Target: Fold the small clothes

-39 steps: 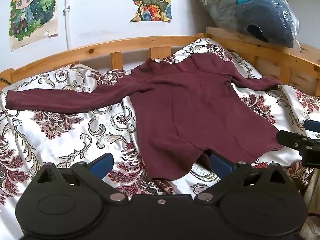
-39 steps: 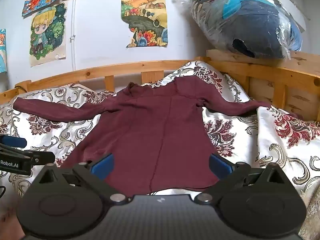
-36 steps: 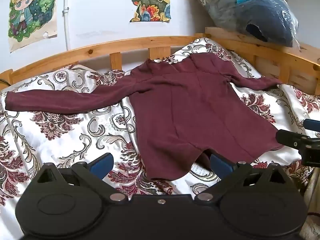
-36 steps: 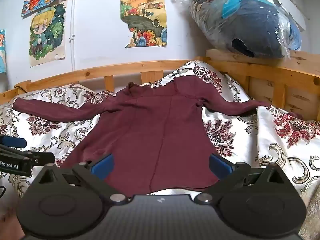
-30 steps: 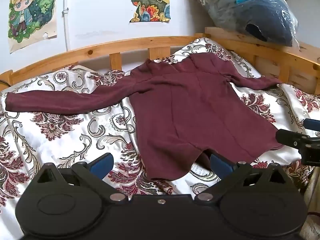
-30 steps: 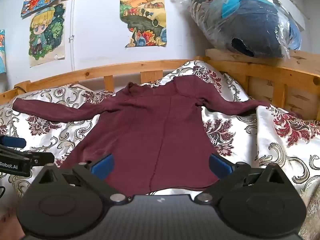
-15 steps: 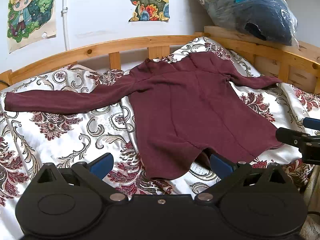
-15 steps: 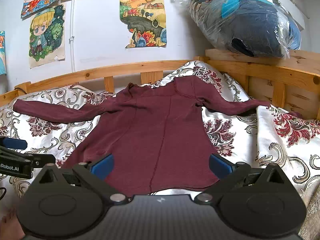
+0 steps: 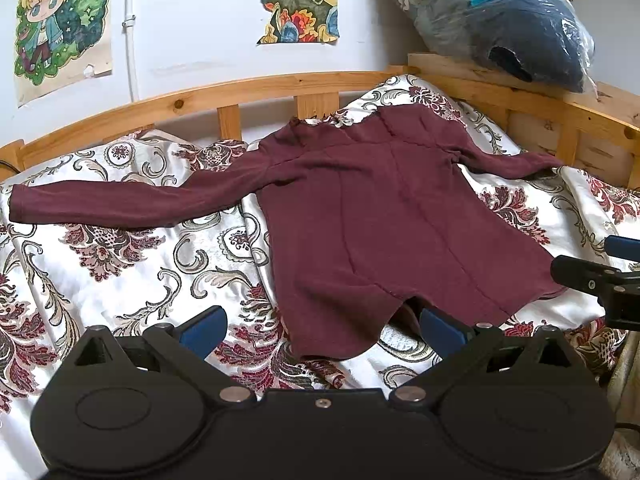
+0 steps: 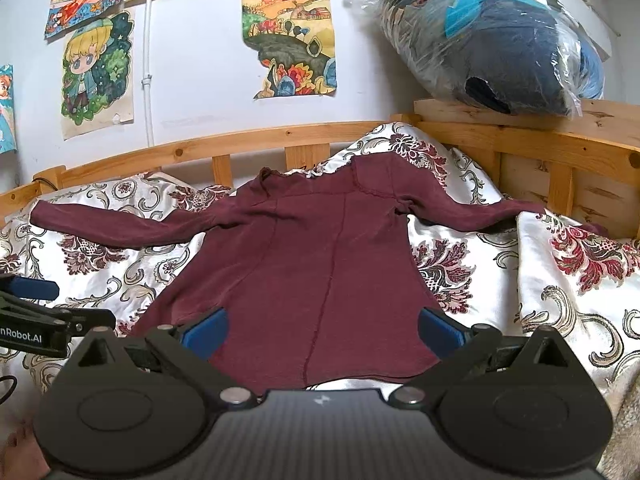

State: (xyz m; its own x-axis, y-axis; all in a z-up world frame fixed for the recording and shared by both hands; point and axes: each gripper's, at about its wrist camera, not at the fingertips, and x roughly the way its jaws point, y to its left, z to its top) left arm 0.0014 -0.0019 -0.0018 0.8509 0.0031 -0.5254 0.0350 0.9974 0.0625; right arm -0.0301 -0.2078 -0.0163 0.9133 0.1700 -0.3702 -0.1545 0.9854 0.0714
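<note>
A maroon long-sleeved top (image 9: 384, 220) (image 10: 320, 264) lies spread flat on the bed, neck toward the headboard, both sleeves stretched out sideways. My left gripper (image 9: 320, 330) hovers open over the hem's left corner, blue pads wide apart, holding nothing. Over the middle of the hem my right gripper (image 10: 320, 334) is open too, with nothing between its fingers. Each gripper shows at the edge of the other's view: the right gripper (image 9: 596, 276) and the left gripper (image 10: 40, 320).
The floral white-and-red bedspread (image 9: 120, 264) covers the bed. A wooden rail (image 9: 240, 92) (image 10: 224, 146) runs behind and along the right side. A plastic-wrapped dark bundle (image 10: 500, 48) sits on the right rail. Posters hang on the wall (image 10: 192, 60).
Almost nothing: both views shifted very slightly, the top lies as before, and both grippers stay open.
</note>
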